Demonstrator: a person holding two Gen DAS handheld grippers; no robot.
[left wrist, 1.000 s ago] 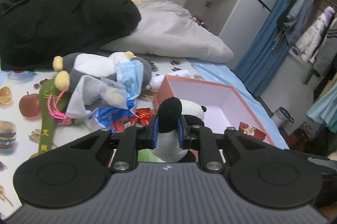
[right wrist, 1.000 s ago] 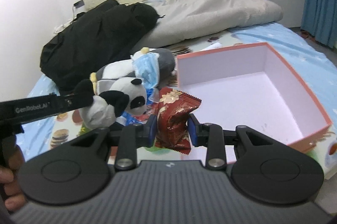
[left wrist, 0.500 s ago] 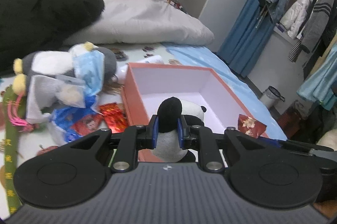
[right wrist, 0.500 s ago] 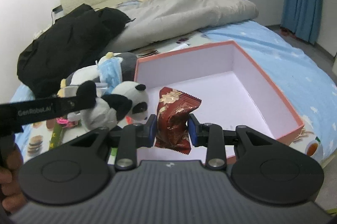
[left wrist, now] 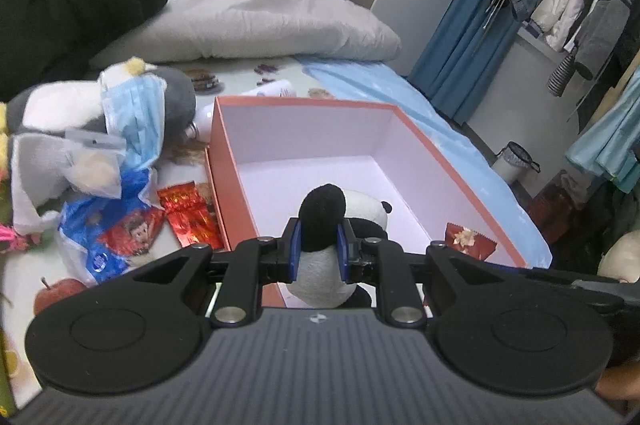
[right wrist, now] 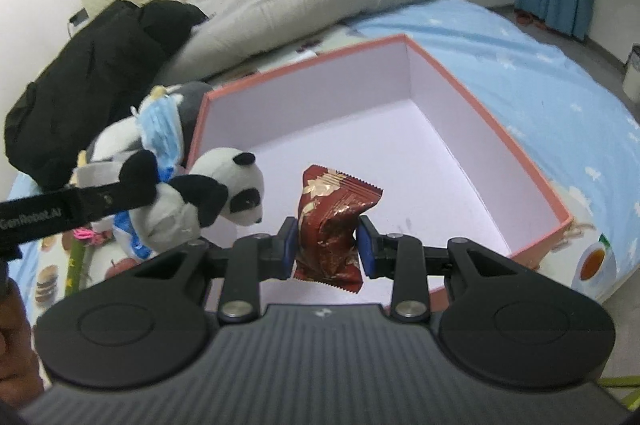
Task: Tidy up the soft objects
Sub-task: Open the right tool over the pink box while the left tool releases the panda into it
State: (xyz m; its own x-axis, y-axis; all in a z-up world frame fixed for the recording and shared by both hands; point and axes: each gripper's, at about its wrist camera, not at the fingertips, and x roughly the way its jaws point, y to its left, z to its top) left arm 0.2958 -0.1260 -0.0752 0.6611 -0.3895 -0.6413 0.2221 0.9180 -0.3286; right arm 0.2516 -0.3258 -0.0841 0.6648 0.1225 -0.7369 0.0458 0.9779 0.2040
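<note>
Panda plush [left wrist: 324, 245] is held above the near part of the open pink box [left wrist: 420, 141], pinched by a black limb between the closed jaws of the left gripper [left wrist: 318, 251]. In the right wrist view the same toy hangs at the box's left rim. A dark red snack packet [right wrist: 332, 225] is clamped by the right gripper [right wrist: 327, 245] and is carried over the box's pale floor. Neither item has been released, and the box floor looks bare, so the sorting is judged to be at an early stage. Outside the box, on the bed sheet, a grey and white plush [left wrist: 60, 141] with a blue face mask [left wrist: 136, 117] draped on it is left lying, beside a blue plastic bag [left wrist: 100, 225] and bright red snack packets [left wrist: 188, 217]. These are judged to be what remains. Behind, a black jacket [left wrist: 68, 5] and a grey duvet [left wrist: 256, 13] are heaped.
</note>
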